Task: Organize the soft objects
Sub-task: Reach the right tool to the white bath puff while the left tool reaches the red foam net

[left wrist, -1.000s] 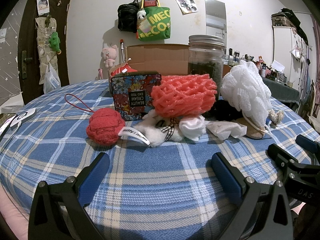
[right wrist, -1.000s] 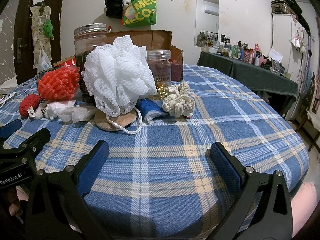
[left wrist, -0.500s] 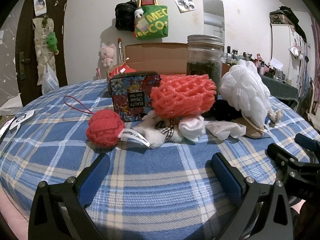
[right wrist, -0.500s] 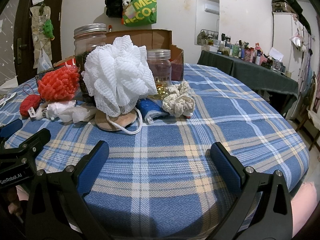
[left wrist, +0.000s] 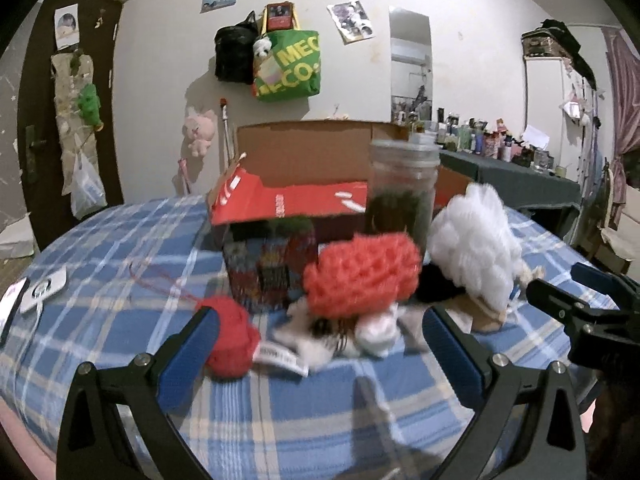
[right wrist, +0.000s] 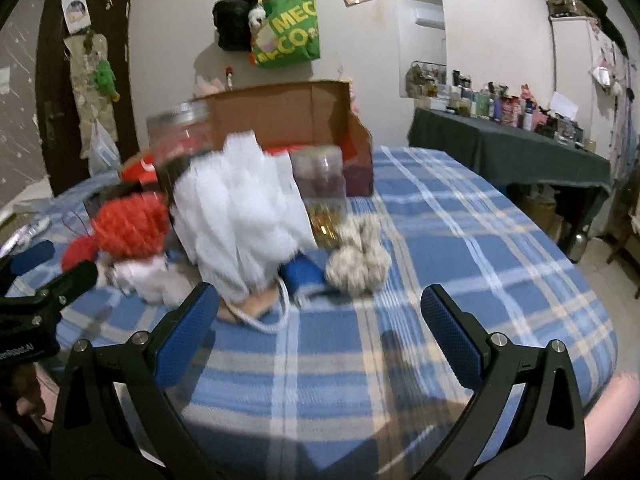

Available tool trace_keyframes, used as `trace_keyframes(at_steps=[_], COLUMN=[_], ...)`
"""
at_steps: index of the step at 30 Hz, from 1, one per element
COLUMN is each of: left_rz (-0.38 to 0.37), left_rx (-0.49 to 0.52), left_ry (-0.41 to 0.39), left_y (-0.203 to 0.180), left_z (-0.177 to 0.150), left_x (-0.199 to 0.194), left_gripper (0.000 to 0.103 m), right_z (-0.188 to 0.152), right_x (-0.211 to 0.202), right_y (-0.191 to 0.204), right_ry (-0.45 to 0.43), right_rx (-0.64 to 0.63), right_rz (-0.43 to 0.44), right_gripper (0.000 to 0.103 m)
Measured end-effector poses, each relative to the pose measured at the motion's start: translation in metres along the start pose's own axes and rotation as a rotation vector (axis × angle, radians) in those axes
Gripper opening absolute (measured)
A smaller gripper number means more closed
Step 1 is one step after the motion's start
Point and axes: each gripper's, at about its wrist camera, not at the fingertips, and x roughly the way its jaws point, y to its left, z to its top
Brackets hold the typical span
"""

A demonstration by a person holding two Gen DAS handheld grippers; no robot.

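Soft things lie in a heap on the blue plaid table (left wrist: 120,264). A red knitted ball (left wrist: 236,336) sits at the left, with an orange foam net (left wrist: 362,278) and a white bath pouf (left wrist: 474,252) to its right. In the right wrist view the pouf (right wrist: 240,220) stands beside a cream crocheted piece (right wrist: 358,260) and a blue cloth (right wrist: 304,276). My left gripper (left wrist: 320,356) is open and empty, just short of the red ball. My right gripper (right wrist: 320,332) is open and empty, just short of the pouf.
An open cardboard box (left wrist: 304,176) with a red flap stands behind the heap. A glass jar (left wrist: 402,188) and a smaller jar (right wrist: 320,192) stand by it. A patterned tin (left wrist: 268,268) sits left of the net. A white device (left wrist: 42,290) lies far left.
Both grippers have risen and moved forward toward the heap, and both views are now motion-blurred. The objects have not moved. Both grippers stay open.
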Motion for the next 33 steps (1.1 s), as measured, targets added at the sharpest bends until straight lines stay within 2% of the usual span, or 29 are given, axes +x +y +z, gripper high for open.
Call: trace_keyframes(at_steps=[6, 14, 18, 27, 33], left_rz=[-0.063, -0.112, -0.134, -0.157, -0.151], left_rx=[0.025, 0.067, 0.072, 0.086, 0.096], left_ry=[0.013, 0.062, 0.090, 0.154, 0.171], left_y=[-0.002, -0.007, -0.007, -0.012, -0.014], left_z=[0.023, 0.033, 0.036, 0.037, 0.035], left_x=[0.010, 0.029, 0.040, 0.058, 0.061], left_gripper=[0.103, 0.103, 0.102, 0.096, 0.096], right_z=[0.026, 0.047, 0.050, 0.056, 0.056], right_x=[0.006, 0.033, 0.044, 0.071, 0.079], right_y=[-0.001, 0.000, 0.005, 0.001, 0.003], right_ry=[-0.004, 0.065, 0.091, 0.175, 0.205], right_rx=[-0.017, -0.071, -0.110, -0.104, -0.107], right_rz=[0.098, 0.248, 0.294, 0.391, 0.411], right_gripper=[0.103, 0.103, 0.103, 0.103, 0.103])
